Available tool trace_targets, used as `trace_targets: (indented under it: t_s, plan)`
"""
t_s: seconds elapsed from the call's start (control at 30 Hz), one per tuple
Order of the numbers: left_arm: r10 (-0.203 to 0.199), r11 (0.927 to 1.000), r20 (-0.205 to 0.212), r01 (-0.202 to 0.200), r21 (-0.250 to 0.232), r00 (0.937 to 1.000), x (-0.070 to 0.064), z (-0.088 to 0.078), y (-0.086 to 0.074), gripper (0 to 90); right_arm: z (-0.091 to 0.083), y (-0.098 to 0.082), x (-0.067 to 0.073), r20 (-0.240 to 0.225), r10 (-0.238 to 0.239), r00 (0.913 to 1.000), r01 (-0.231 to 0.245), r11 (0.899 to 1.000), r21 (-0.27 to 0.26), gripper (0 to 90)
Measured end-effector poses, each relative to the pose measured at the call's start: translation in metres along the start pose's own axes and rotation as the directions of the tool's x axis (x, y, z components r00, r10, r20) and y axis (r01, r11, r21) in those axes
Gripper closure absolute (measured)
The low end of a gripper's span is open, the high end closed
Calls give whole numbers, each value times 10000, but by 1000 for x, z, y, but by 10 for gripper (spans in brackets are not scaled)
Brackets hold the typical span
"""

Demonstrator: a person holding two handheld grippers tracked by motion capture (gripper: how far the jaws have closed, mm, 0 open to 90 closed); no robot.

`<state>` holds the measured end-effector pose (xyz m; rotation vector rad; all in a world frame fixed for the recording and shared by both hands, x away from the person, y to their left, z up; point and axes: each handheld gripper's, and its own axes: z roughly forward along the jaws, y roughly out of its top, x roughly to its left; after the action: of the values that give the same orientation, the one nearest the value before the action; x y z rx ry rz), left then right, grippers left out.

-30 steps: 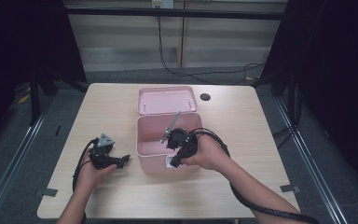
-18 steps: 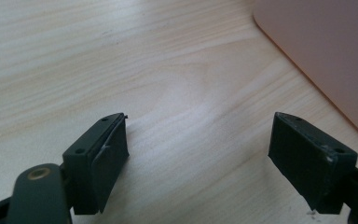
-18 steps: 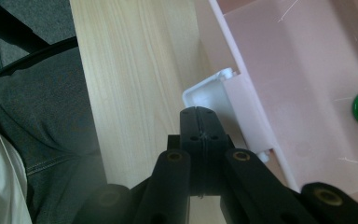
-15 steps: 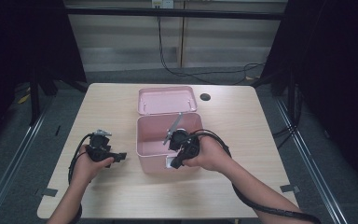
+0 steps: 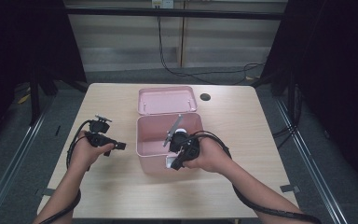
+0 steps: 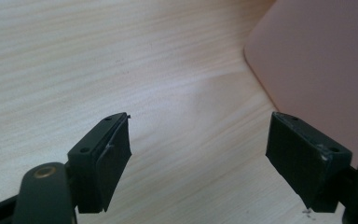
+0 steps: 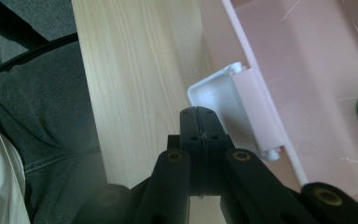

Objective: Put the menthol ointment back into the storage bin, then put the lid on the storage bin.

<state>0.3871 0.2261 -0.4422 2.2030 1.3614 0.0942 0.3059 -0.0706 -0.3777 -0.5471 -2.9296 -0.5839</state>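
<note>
Pink box [image 5: 161, 140] is sitting center of the high view. Right gripper [image 7: 199, 122] is clenched w/ nothing between its jaws, nosing at the white latch [image 7: 230, 100]; left gripper [image 5: 114, 146], released & empty, has been narrowing slightly. Brace the box's side before working the latch.

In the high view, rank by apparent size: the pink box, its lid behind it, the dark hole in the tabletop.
1. Pink box, largest.
2. Lid: about as wide but shallower, lying farther from the camera, so the gap is unsure.
3. Hole, by far the smallest.
</note>
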Motion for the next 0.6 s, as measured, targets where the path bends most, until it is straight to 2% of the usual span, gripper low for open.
trace_targets:
  t_s: [0.1, 0.43, 0.57, 0.6]
  plan:
    - [-86, 10000, -9, 86, 43, 10000, -2, -5, 10, 223, 0, 0, 0, -8, -5, 10000, 5, 10000, 6, 900]
    - [123, 9992, 216, -132, 380, 9997, -18, -19, 50, 230, 0, -1, -1, -80, 5, 10000, -6, 9999, -109, 900]
    - [62, 9994, 96, -65, 352, 9999, -21, -24, 62, 236, 0, -2, -1, -103, 7, 9999, -8, 10000, -78, 900]
    - [-60, 9995, 95, 57, 315, 9999, -22, -24, 63, 237, 0, -2, -1, -105, -3, 9999, 2, 10000, -81, 900]
